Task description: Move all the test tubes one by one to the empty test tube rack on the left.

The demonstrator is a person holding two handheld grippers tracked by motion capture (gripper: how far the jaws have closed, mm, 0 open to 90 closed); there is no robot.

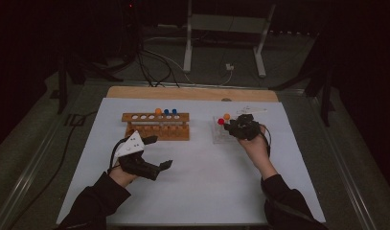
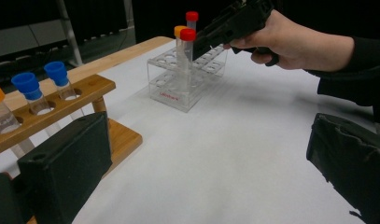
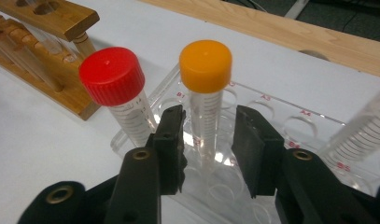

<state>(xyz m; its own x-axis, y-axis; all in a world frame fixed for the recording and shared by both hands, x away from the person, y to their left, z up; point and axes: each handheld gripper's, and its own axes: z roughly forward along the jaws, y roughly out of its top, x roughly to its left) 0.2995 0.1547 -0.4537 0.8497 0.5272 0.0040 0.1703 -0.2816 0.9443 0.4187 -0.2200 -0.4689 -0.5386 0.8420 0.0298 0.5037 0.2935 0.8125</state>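
A clear plastic rack point(image 1: 220, 135) point(image 2: 178, 91) point(image 3: 271, 116) holds an orange-capped tube point(image 3: 205, 88) point(image 1: 226, 116) point(image 2: 179, 32), a red-capped tube point(image 3: 114, 88) point(image 1: 221, 121) point(image 2: 187, 46) and a second red-capped tube point(image 2: 192, 18). My right gripper point(image 3: 209, 116) point(image 1: 233, 128) point(image 2: 234, 23) stands open with its jaws on either side of the orange-capped tube, a small gap on each side. My left gripper point(image 1: 159, 152) point(image 2: 206, 177) is wide open over the white sheet, holding nothing.
A wooden rack point(image 1: 155, 127) point(image 2: 61, 100) point(image 3: 43, 28) stands left of the clear one with one orange-capped tube point(image 1: 158, 111) and two blue-capped tubes point(image 1: 170, 112) point(image 2: 40, 81). The white sheet point(image 1: 207, 177) covers the table; a wooden strip point(image 1: 192, 93) runs along its far edge.
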